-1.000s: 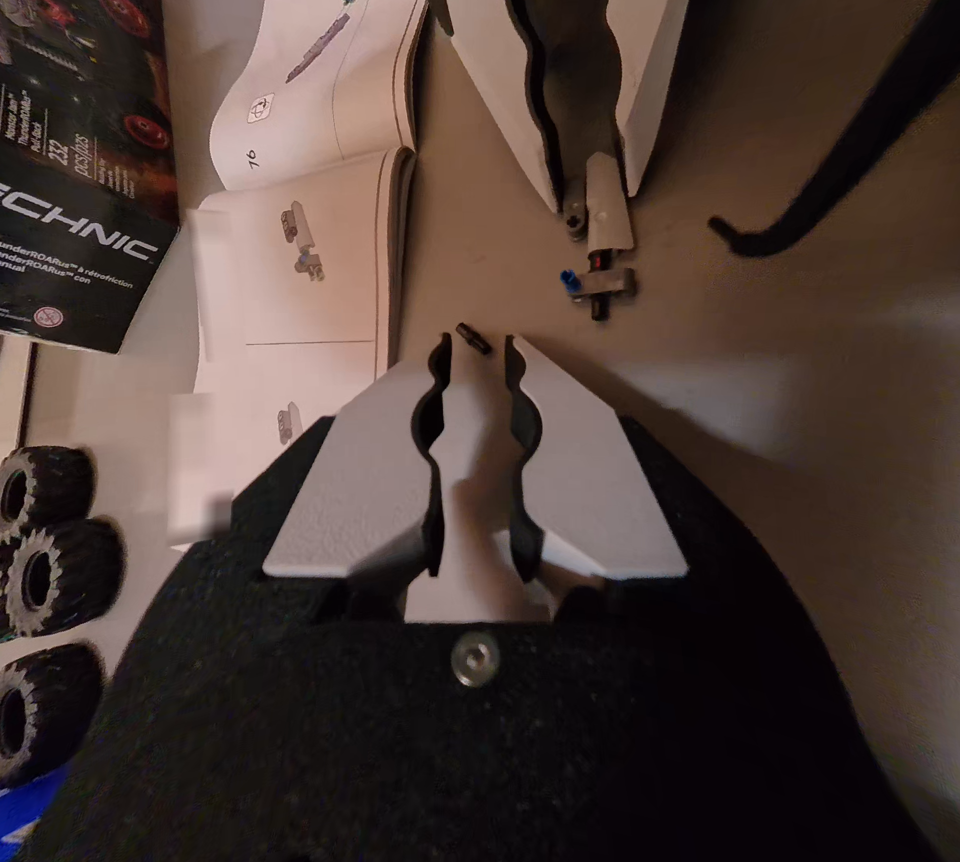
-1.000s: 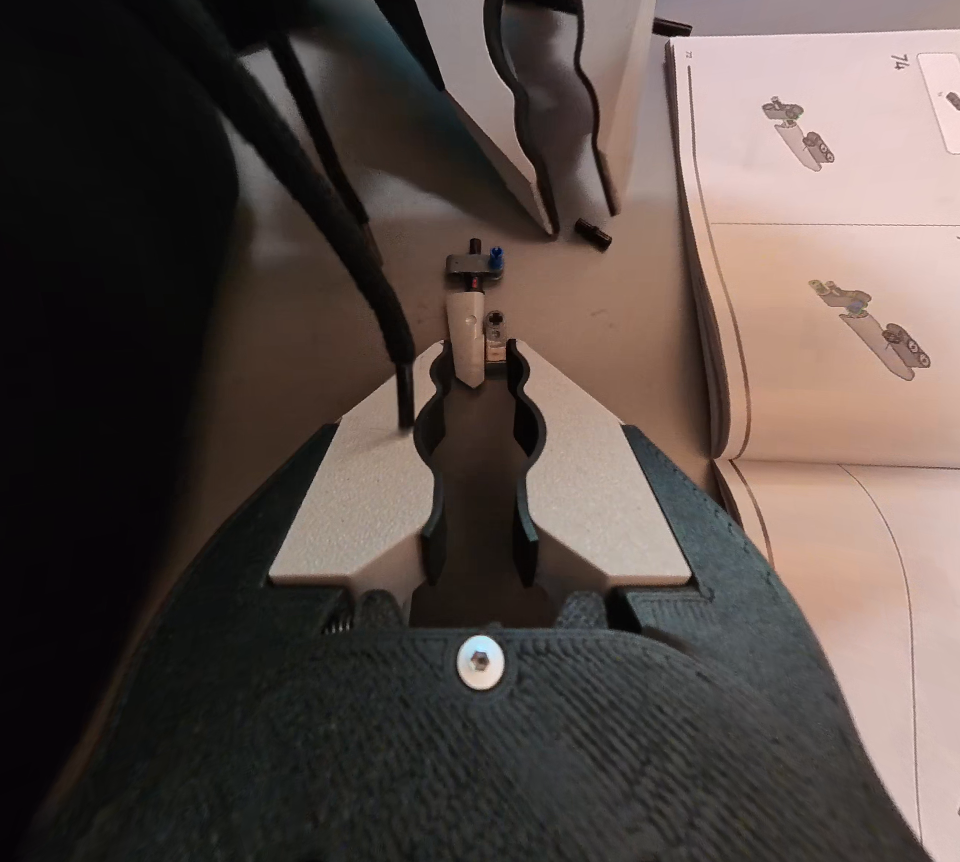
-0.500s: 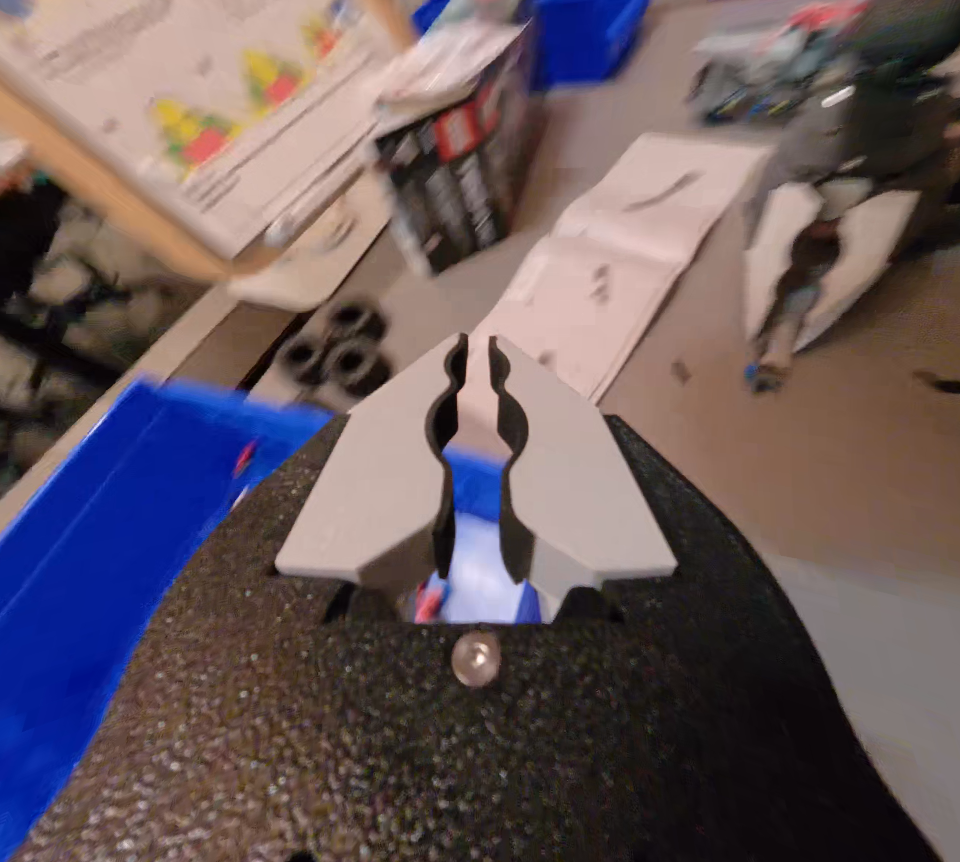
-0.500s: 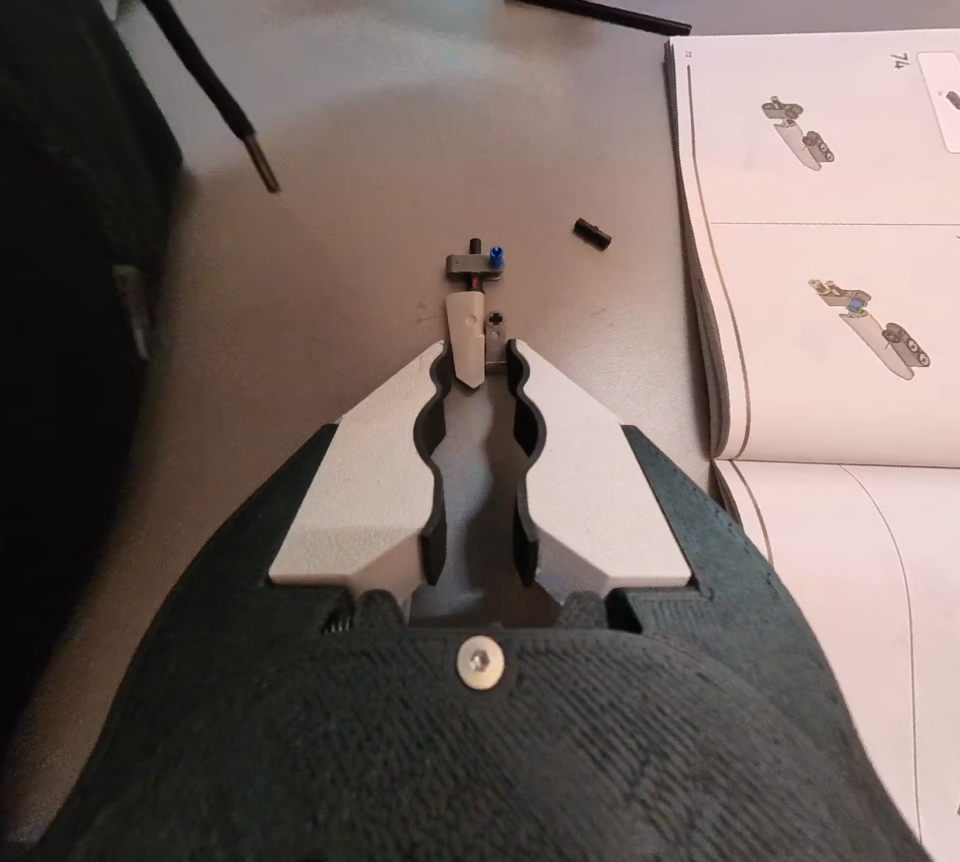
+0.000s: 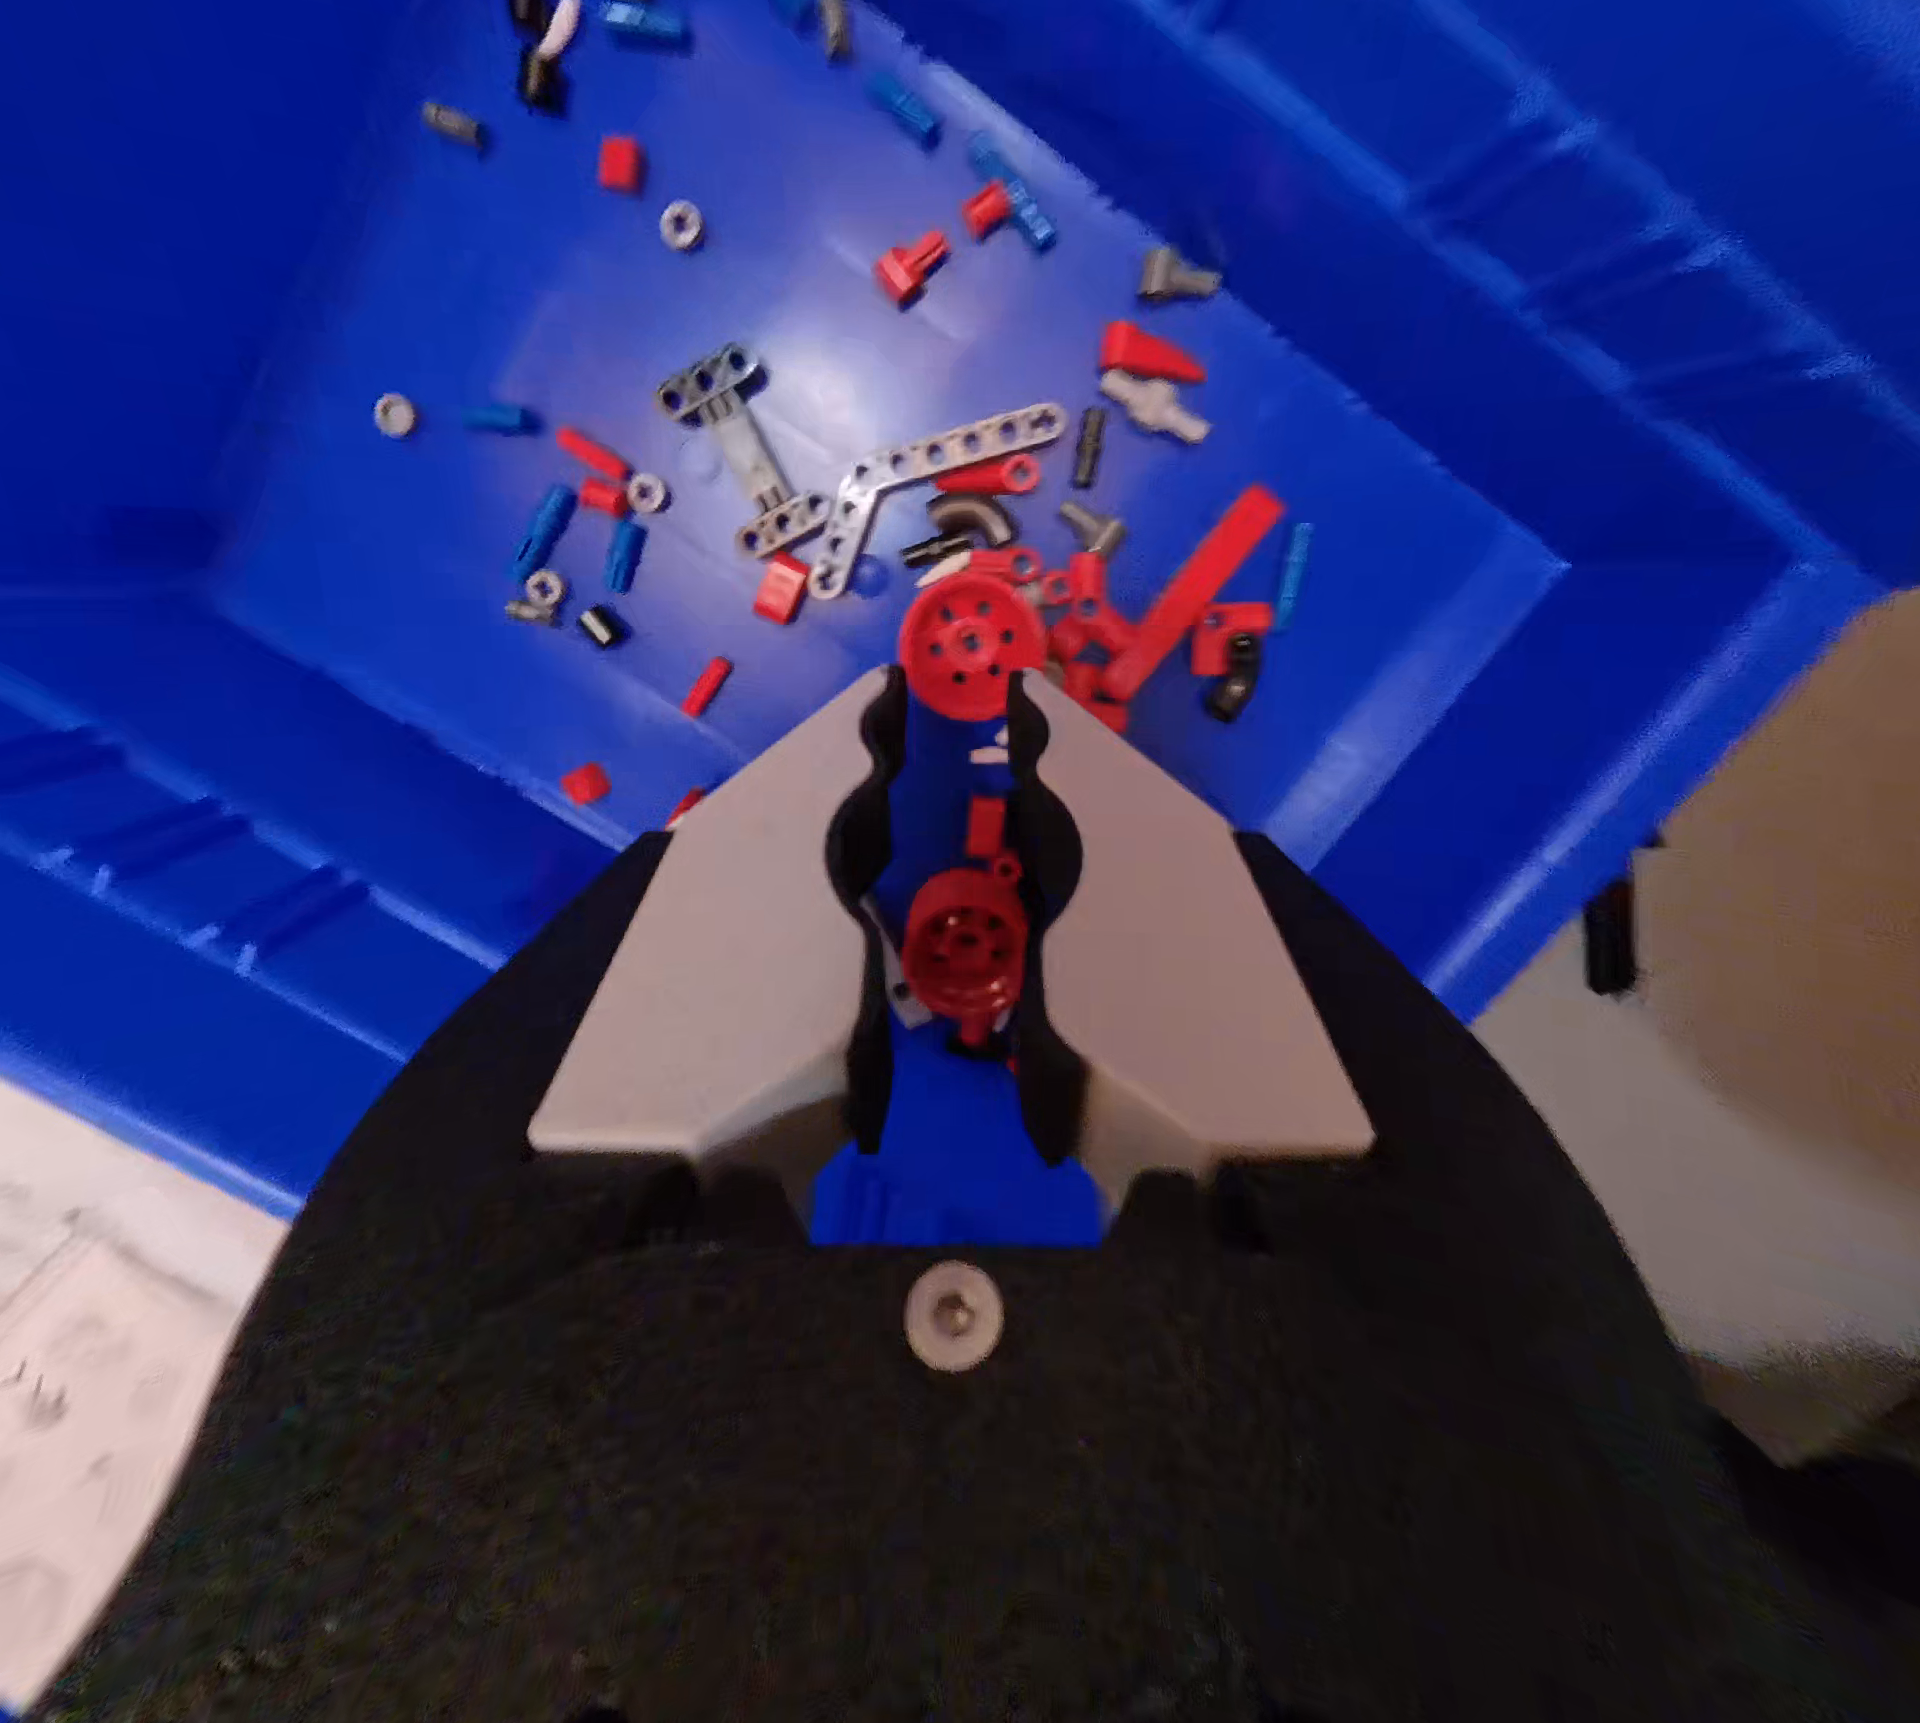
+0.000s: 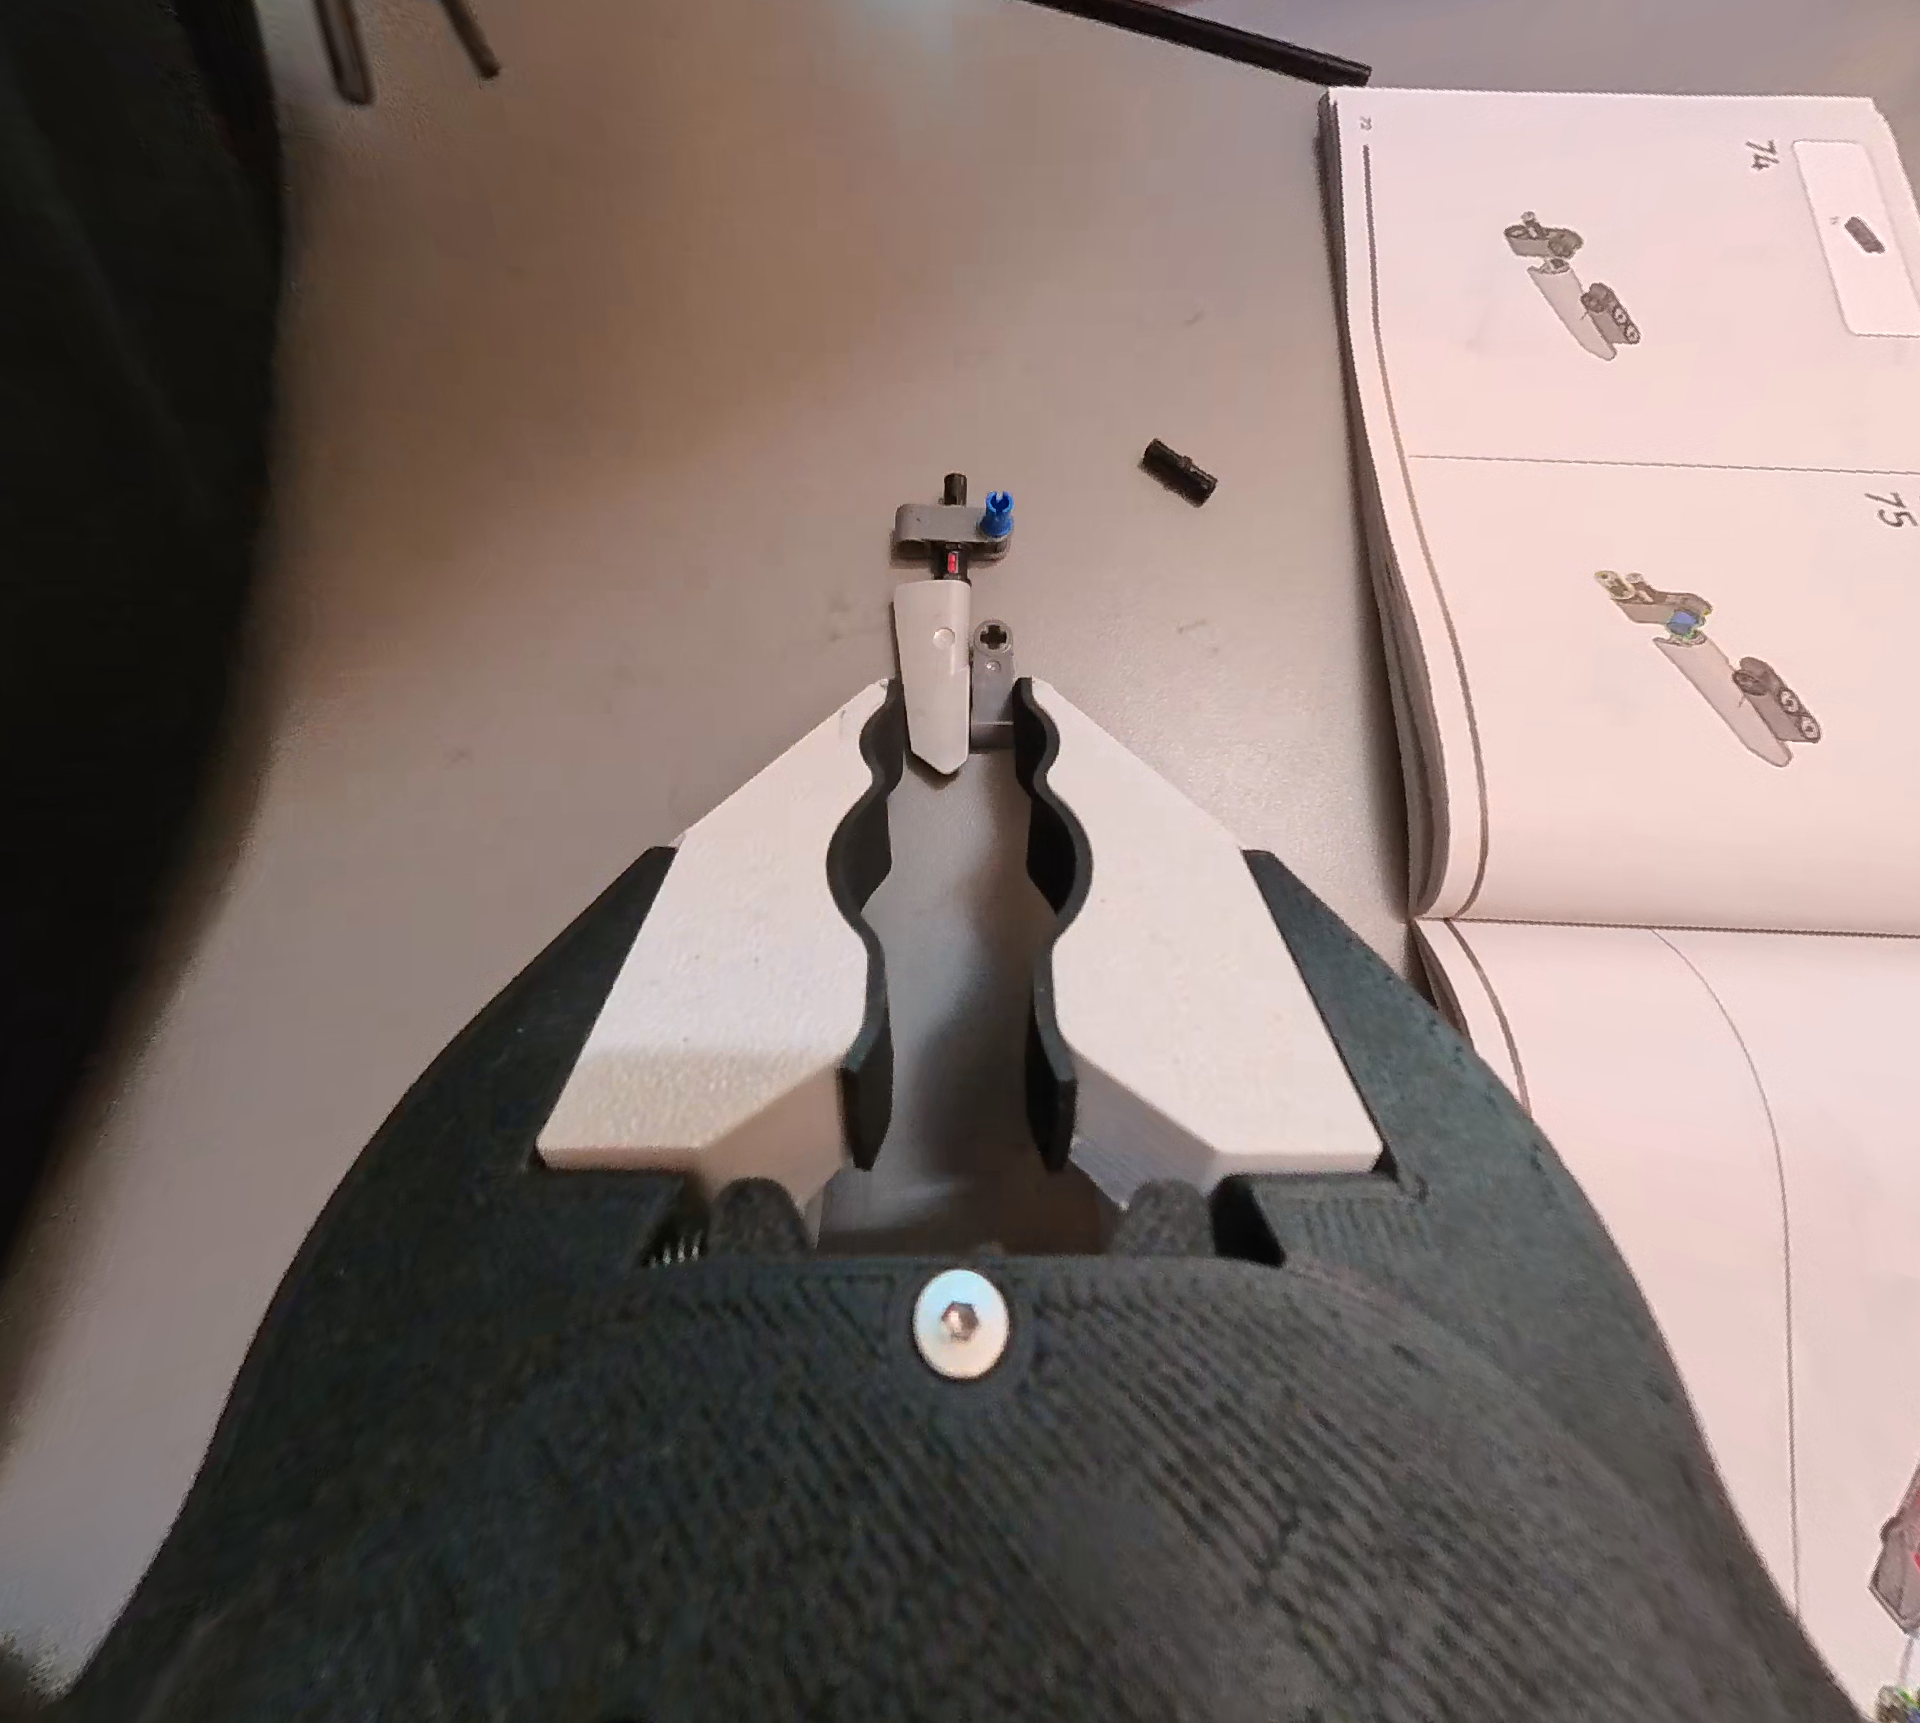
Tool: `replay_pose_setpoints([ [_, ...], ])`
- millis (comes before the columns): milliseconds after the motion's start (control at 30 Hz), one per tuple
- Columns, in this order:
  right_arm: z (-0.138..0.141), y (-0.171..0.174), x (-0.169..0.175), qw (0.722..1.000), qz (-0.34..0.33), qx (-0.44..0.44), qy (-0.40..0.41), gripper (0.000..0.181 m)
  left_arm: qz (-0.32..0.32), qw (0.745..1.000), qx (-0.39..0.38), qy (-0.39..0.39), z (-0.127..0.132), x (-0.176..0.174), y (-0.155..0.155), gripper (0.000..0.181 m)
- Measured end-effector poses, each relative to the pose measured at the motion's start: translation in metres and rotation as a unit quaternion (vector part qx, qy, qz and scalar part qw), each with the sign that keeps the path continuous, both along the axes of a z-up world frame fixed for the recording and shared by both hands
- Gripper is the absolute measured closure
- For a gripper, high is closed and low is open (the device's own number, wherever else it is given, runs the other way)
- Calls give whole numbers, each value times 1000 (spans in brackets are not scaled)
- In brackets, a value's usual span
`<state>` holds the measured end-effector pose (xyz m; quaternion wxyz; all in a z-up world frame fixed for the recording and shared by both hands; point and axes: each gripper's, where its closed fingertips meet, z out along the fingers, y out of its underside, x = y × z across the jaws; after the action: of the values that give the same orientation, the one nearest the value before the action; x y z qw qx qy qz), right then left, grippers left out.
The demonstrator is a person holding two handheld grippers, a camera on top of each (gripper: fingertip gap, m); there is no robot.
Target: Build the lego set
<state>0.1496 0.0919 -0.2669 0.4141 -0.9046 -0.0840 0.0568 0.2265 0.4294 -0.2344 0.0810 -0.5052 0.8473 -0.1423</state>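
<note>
Left tongs [image 5: 951, 697] hover spread above the blue plastic bin [image 5: 1351, 115]; right tongs [image 6: 954, 705] pinch the grey lego assembly [image 6: 935, 676] on the surface [image 6: 675, 323].

place: likely hobby/lab workbench | cues: blue parts bin [image 5: 1455, 146], instruction booklet [image 6: 1621, 530], tan tabletop [image 6: 675, 323]

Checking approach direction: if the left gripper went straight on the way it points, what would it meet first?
Probably the red wheel hub in the blue bin, just beyond the open left gripper; depth is unclear, so the bin floor may come first.
</note>
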Motion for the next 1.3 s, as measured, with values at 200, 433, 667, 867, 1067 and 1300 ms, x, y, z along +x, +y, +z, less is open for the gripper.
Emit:
replay_pose_setpoints([
  [200, 0, 0, 0, 1000, 0, 0, 1, 162, 10, 998, 46, 41, -18, -3, 9, 174],
  [433, 0, 0, 0, 1000, 0, -1, 8, 162, -18, 998, 47, 39, -20, -1, -2, 174],
  [667, 0, 0, 0, 1000, 0, -1, 7, 162, 81, 989, 122, -3, 14, -11, 51, 174],
  [867, 1, 0, 0, 999, 0, -5, 40, 162, 54, 986, 141, 67, 4, -34, 42, 181],
  [1067, 1, 0, 0, 999, 0, -5, 39, 162, -12, 956, 206, 207, -17, -74, 36, 181],
  [1300, 1, 0, 0, 999, 0, -4, 36, 162, -54, 976, 152, 148, -24, -49, 8, 181],
])
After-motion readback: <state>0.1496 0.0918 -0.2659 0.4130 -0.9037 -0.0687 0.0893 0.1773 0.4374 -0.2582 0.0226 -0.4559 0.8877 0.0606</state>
